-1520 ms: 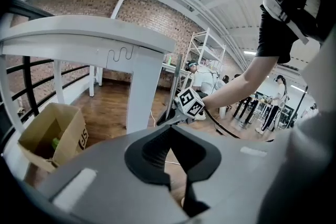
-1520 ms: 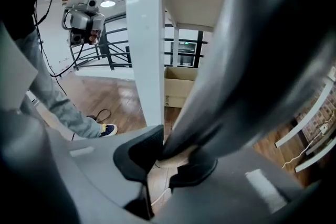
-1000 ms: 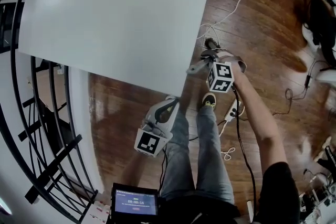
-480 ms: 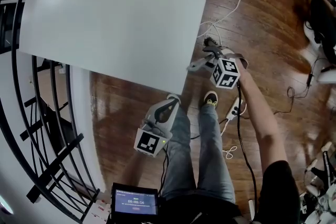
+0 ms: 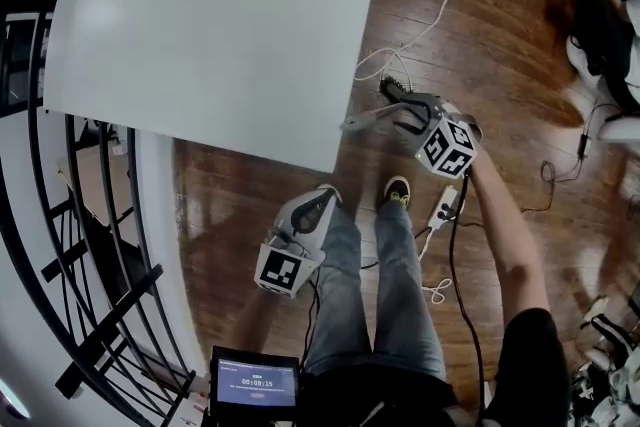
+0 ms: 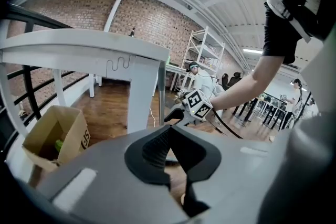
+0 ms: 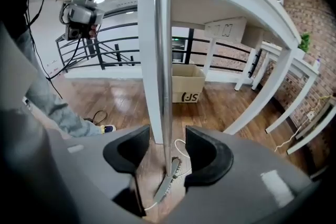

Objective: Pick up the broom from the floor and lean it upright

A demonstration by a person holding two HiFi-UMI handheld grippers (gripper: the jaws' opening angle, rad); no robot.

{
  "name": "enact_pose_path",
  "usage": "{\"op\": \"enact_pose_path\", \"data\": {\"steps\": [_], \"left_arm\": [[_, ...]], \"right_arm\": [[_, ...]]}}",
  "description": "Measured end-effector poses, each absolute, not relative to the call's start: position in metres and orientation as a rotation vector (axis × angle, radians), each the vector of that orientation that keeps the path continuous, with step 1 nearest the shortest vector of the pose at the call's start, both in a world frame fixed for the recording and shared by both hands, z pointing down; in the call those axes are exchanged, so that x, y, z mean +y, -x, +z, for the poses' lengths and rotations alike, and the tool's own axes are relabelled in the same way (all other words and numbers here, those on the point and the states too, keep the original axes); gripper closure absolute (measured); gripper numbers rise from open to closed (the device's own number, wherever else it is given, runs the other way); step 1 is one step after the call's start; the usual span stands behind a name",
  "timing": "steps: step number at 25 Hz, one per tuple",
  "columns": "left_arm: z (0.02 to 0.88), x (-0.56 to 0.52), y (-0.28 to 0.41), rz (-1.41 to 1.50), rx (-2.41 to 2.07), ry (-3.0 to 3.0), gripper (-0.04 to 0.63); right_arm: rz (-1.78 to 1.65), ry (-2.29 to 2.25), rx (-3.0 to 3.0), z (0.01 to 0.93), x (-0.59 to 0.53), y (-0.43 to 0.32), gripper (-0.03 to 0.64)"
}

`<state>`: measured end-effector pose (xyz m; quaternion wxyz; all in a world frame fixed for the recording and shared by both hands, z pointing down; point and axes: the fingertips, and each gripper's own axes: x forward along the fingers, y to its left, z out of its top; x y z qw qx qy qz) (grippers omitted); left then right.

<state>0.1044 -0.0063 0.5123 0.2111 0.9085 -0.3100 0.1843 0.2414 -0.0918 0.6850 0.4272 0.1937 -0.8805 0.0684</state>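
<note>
The broom stands upright against the white table's edge. In the right gripper view its silver pole (image 7: 164, 60) rises in front of the table leg (image 7: 147, 65), with the broom head (image 7: 167, 182) on the wood floor. My right gripper (image 7: 167, 153) (image 5: 370, 107) has the pole between its jaws; they are opening and the pads stand clear of it. My left gripper (image 5: 316, 205) (image 6: 167, 136) hangs low by the person's left leg, shut and empty. In its view the right gripper (image 6: 195, 106) shows beside the pole.
The white table (image 5: 220, 25) fills the upper left. A black railing (image 5: 70, 245) curves along the left. A cardboard box (image 7: 188, 84) sits under the table. A power strip (image 5: 446, 205) and cables (image 5: 440, 10) lie on the floor by the person's shoes.
The right gripper's jaws have spread apart off the broom pole, and that hand has drawn back to the right and rolled. The left gripper has stayed put.
</note>
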Motion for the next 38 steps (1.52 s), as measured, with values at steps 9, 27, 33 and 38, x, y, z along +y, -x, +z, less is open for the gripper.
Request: {"op": "enact_pose_path", "data": {"steps": [9, 27, 33, 38], "left_arm": [[0.392, -0.002, -0.102, 0.456, -0.923, -2.569, 0.575], [0.193, -0.017, -0.104, 0.071, -1.161, -2.780, 0.575], [0.183, -0.024, -0.083, -0.002, -1.144, -2.842, 0.575], [0.182, -0.030, -0.066, -0.055, -1.140, -2.846, 0.575]], "right_arm": [[0.415, -1.015, -2.434, 0.498, -0.034, -0.260, 0.428], [0.231, -1.439, -2.754, 0.228, -0.017, -0.161, 0.612], [0.147, -1.461, -2.742, 0.219, -0.023, -0.123, 0.612], [0.140, -1.514, -2.732, 0.220, -0.032, -0.108, 0.612]]}}
